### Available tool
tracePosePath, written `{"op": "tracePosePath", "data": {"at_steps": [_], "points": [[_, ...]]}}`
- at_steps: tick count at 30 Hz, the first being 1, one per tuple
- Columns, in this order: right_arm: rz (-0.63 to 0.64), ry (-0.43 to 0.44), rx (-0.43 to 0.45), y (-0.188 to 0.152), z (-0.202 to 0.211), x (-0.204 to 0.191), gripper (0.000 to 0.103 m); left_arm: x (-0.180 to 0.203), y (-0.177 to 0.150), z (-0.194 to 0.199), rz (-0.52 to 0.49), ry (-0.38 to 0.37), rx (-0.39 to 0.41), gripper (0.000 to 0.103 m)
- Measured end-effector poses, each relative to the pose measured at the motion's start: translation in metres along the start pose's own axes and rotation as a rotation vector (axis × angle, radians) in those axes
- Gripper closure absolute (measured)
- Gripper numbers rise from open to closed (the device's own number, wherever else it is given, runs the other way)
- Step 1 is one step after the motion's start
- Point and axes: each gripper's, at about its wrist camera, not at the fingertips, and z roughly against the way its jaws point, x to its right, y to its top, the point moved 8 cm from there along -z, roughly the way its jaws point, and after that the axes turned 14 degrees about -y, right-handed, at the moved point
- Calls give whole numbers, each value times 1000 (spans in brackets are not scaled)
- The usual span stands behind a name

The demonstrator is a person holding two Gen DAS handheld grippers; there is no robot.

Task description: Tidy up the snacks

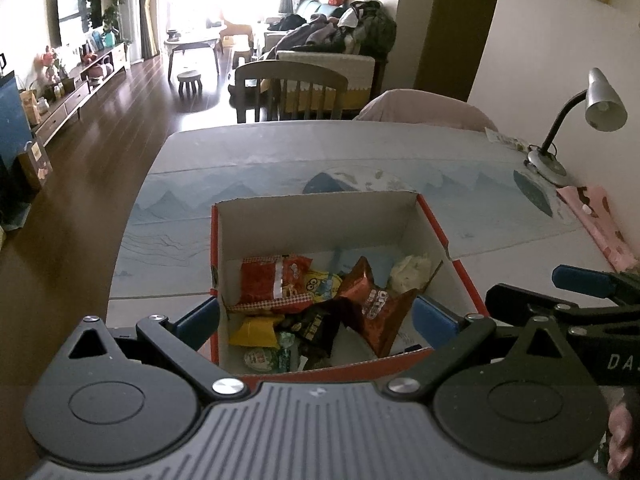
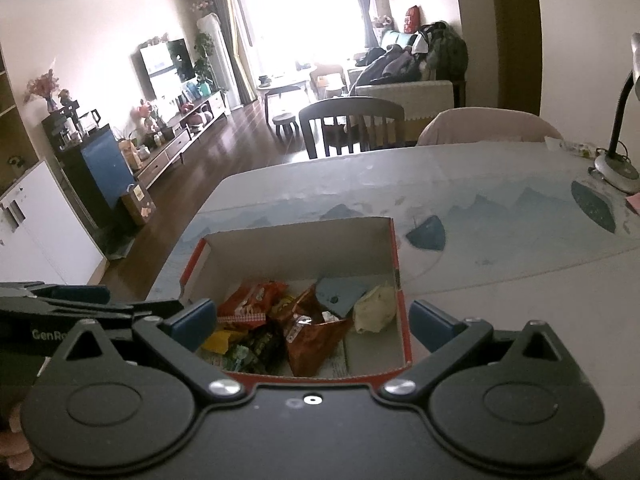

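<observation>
A cardboard box (image 1: 316, 216) with red outer sides stands on the table (image 1: 280, 156) and holds several snack packets: a red bag (image 1: 272, 280), a brown foil bag (image 1: 376, 308), a yellow packet (image 1: 254, 332), a black packet (image 1: 316, 330) and a pale lump (image 1: 412, 272). My left gripper (image 1: 316, 320) is open above the box's near end, nothing between its blue pads. My right gripper (image 2: 316, 322) is open too, over the same box (image 2: 296, 240), empty. The brown bag (image 2: 316, 336) and pale lump (image 2: 376, 308) lie below it. The right gripper's arm (image 1: 568, 304) shows in the left wrist view.
A desk lamp (image 1: 560, 136) stands at the table's far right, with a pink cloth (image 1: 600, 216) near it. Two chairs (image 1: 292, 88) stand behind the far edge. The left edge of the table drops to a wooden floor (image 1: 80, 152). A hand (image 1: 620, 436) holds the right tool.
</observation>
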Motion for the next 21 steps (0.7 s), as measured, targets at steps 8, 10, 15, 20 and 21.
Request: {"op": "tracePosePath", "data": {"at_steps": [8, 10, 15, 20, 21], "points": [[1, 6, -6, 1, 1, 0, 0, 3, 1, 1, 1, 10, 0, 0], [0, 7, -9, 2, 0, 3, 0, 5, 3, 0, -1, 20, 7, 0], [14, 24, -9, 3, -4, 10, 0, 14, 3, -4, 15, 38, 6, 0], [32, 50, -8, 4, -3, 16, 0, 22, 2, -5, 32, 61, 7, 0], [34, 56, -9, 5, -3, 19, 0, 24, 1, -5, 35, 68, 8, 0]]}}
